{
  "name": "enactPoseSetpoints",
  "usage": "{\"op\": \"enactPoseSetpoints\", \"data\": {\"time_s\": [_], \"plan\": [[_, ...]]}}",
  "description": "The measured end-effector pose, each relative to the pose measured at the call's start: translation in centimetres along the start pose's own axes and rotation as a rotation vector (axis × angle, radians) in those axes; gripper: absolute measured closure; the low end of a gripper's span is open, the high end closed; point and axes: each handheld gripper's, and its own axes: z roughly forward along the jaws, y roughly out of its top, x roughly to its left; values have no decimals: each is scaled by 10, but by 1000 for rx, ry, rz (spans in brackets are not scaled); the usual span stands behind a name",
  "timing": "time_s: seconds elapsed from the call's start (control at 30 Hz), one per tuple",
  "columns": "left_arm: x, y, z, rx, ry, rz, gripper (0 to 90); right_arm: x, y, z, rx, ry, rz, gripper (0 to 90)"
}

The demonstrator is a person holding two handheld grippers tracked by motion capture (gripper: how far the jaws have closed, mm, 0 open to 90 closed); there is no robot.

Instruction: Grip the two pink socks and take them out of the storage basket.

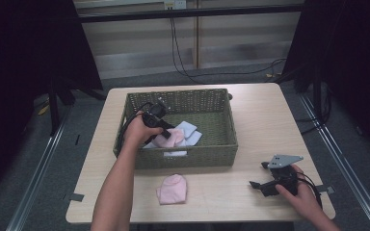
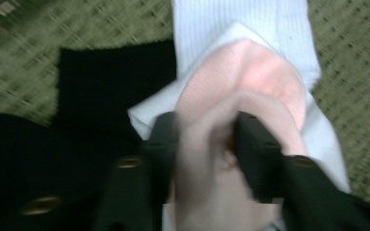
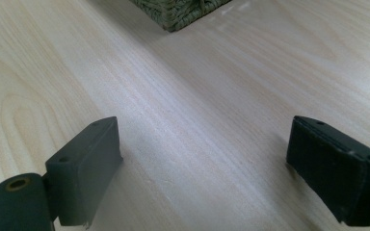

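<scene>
In the basket, a pink sock sits between the left gripper's jaws atop the white ones — the jaws look slack around it, so this reads as the drop-off, though whether the pads still pinch it I cannot tell. Next up, I'd say: lift clear of the wicker wall and go for the other pink sock lying out front on the table — the right gripper rests wide open and empty, well off to the side.
</scene>
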Motion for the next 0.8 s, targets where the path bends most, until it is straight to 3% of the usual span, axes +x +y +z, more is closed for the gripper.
{"op": "enactPoseSetpoints", "data": {"time_s": [0.03,0.07,0.13,0.4,0.57,0.8], "plan": [[1,0,0,31,-5,-8,695,0,0,0,0,0,0,111],[1,0,-1,40,-7,-20,790,0,0,0,2,-1,0,111],[2,-1,-3,39,-19,-41,820,0,0,0,2,-1,-1,111],[2,-2,-31,-9,-46,-67,834,0,0,0,2,-1,1,111],[-5,2,-57,-33,-73,-48,833,0,0,0,0,-1,-1,111],[-14,8,-85,-36,-72,-42,833,0,0,0,1,-1,2,111]]}}
